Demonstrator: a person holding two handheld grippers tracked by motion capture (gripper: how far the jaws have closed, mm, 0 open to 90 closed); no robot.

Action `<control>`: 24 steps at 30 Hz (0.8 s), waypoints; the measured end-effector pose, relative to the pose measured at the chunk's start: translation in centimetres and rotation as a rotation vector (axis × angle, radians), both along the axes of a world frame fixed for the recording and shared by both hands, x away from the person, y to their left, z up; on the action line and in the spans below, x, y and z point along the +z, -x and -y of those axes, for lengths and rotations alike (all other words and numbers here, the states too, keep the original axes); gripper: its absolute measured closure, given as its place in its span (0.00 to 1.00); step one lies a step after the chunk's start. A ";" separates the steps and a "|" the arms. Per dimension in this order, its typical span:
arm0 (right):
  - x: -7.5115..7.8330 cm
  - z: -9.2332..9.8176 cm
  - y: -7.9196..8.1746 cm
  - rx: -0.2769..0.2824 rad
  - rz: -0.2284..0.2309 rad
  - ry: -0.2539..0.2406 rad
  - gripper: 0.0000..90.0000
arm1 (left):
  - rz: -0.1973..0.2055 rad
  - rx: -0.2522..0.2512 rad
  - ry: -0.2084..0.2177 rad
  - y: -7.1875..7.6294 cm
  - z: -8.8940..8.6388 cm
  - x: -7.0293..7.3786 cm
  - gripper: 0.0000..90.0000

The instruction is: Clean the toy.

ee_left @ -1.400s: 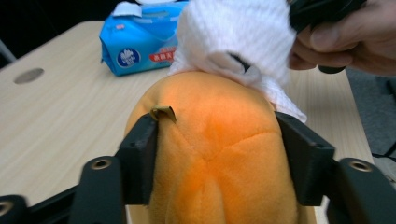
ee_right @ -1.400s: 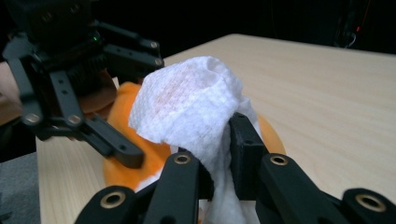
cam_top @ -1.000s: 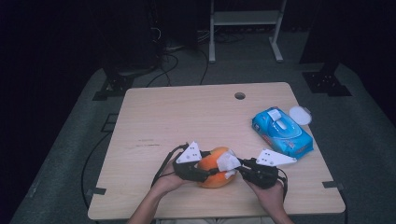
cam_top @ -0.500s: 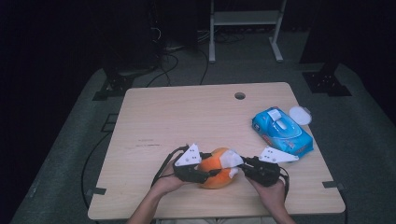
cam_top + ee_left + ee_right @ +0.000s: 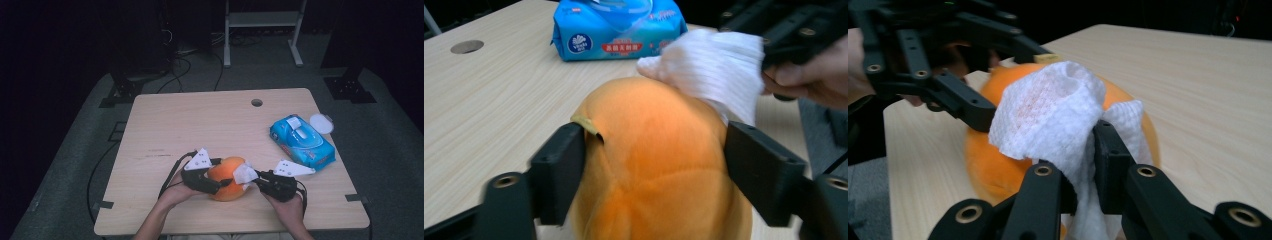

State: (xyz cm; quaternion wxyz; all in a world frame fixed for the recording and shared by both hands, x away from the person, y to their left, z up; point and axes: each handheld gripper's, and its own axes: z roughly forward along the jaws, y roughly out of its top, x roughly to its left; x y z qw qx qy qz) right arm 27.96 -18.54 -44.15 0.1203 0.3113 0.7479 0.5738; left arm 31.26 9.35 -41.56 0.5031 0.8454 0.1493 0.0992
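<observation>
From the high view I see my left tool [image 5: 220, 182] and right tool [image 5: 259, 180] meeting at an orange soft ball [image 5: 229, 178] near the front edge of the table [image 5: 200, 120]. That view is too small to show how the jaws stand. The left gripper view settles it for that side: my left tool [image 5: 654, 162] is clamped on the orange soft ball [image 5: 659, 165], one black jaw pressed to each flank. A small tan tab sticks out of the ball's skin beside one jaw.

The right gripper view shows my right tool [image 5: 1083, 165] pinching a white wipe [image 5: 1048, 115], its jaws closed together on the bunched sheet, which is pressed against the orange soft ball [image 5: 983, 165]. The wipe hides much of the ball's near face there, and the ball's underside is cut off at the bottom of both gripper views.

Beyond the ball, to its far right, lies a blue wipes packet [image 5: 301, 141], with a white round lid [image 5: 321, 123] just beside its far corner. In the left gripper view the blue wipes packet [image 5: 574, 35] shows a round logo and a red label with white characters, too blurred for me to read. Farther from the ball, a round hole [image 5: 257, 102] sits near the table's back edge.
</observation>
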 end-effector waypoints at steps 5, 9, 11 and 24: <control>-1.8 2.0 -1.6 -0.081 -0.098 0.022 0.90 | -0.015 -0.018 0.009 -0.2 -0.6 -0.4 0.45; -1.1 2.0 -1.4 -0.069 -0.089 -0.040 0.90 | 0.008 -0.051 0.012 0.1 -0.4 -0.4 0.46; 0.1 1.5 -0.8 -0.032 -0.039 -0.068 0.90 | 0.019 -0.084 0.016 0.5 0.1 -0.4 0.46; -0.6 2.2 -1.2 -0.058 -0.098 -0.073 0.90 | 0.043 -0.165 0.007 0.9 0.2 -0.5 0.47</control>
